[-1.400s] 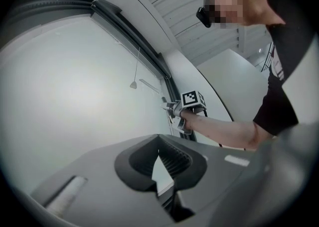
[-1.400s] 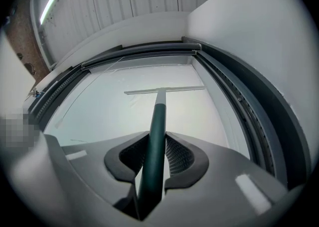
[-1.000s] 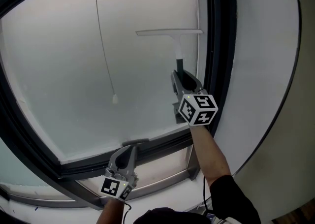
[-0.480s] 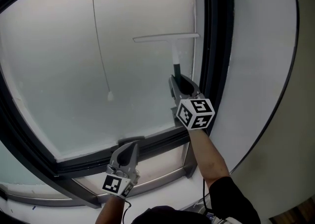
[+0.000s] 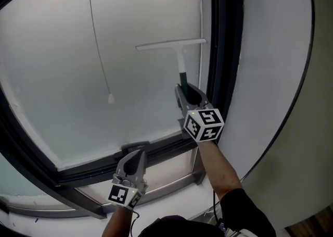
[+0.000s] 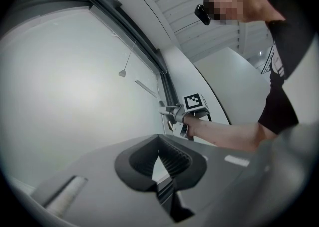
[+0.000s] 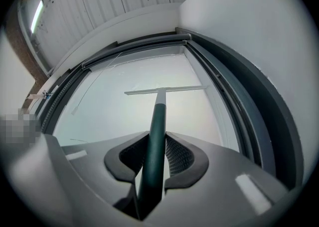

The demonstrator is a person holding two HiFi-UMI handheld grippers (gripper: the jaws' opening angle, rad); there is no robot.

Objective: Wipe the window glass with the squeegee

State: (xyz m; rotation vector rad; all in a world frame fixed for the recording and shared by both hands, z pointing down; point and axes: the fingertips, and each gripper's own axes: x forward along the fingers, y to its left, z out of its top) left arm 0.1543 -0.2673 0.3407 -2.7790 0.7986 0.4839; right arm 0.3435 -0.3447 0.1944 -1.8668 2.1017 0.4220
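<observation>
A squeegee with a white blade [image 5: 170,45] and a dark green handle [image 5: 182,80] lies flat against the window glass [image 5: 67,59], close to the right frame. My right gripper [image 5: 187,95] is shut on the handle just below the blade's stem. The right gripper view shows the handle [image 7: 155,131] running between the pads up to the level blade [image 7: 164,90]. My left gripper [image 5: 136,159] hovers low by the bottom frame, shut and holding nothing. The left gripper view shows its jaws [image 6: 159,163] together, with the right gripper [image 6: 172,113] and blade [image 6: 144,89] beyond.
A thin blind cord with a small white pull [image 5: 111,99] hangs over the glass left of the squeegee. The dark window frame [image 5: 222,48] runs up the right side, and a lower rail [image 5: 156,150] crosses the bottom. A white wall [image 5: 276,74] lies to the right.
The right gripper has drawn the squeegee down the glass; the blade now sits nearer the level of the cord pull. The left gripper has barely moved.
</observation>
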